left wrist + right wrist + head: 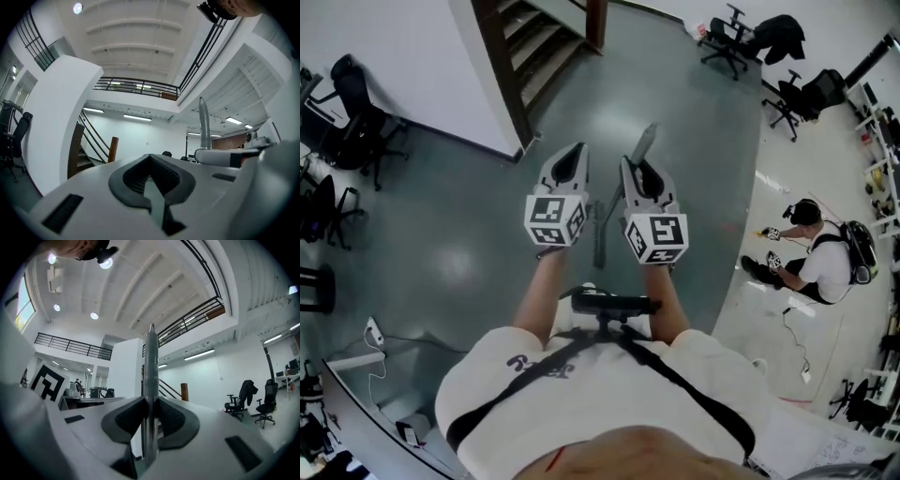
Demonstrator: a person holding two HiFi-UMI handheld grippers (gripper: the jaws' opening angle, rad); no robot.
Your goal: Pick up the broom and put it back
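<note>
Grey metal pole of the broom (150, 362) sits clamped btwn the pads of the right gripper (150, 404), jaws narrowed onto it from both sides, w/ the pole upright in the right gripper view and running on above and below the jaws. In the head view the same pole (649, 139) sticks out past the right gripper (639, 167) at a tilt, its lower stretch showing btwn the two marker cubes; broom head can't be made out. The left gripper (150, 157) has its jaws drawn together at the tip w/ nothing btwn them, only a thin slit of floor showing lower down. In the head view the left gripper (570, 155) is held just beside the right one, both pointing fwd over the grey-green floor (441, 234), apart from each other. The pole also shows at the right of the left gripper view (203, 122). Surroundings: wooden stairs (534, 47) ahead by a white wall, office chairs (727, 33) at top right and more at far left, and a second person (820, 258) sitting on the pale floor to the right, w/ a backpack on.
</note>
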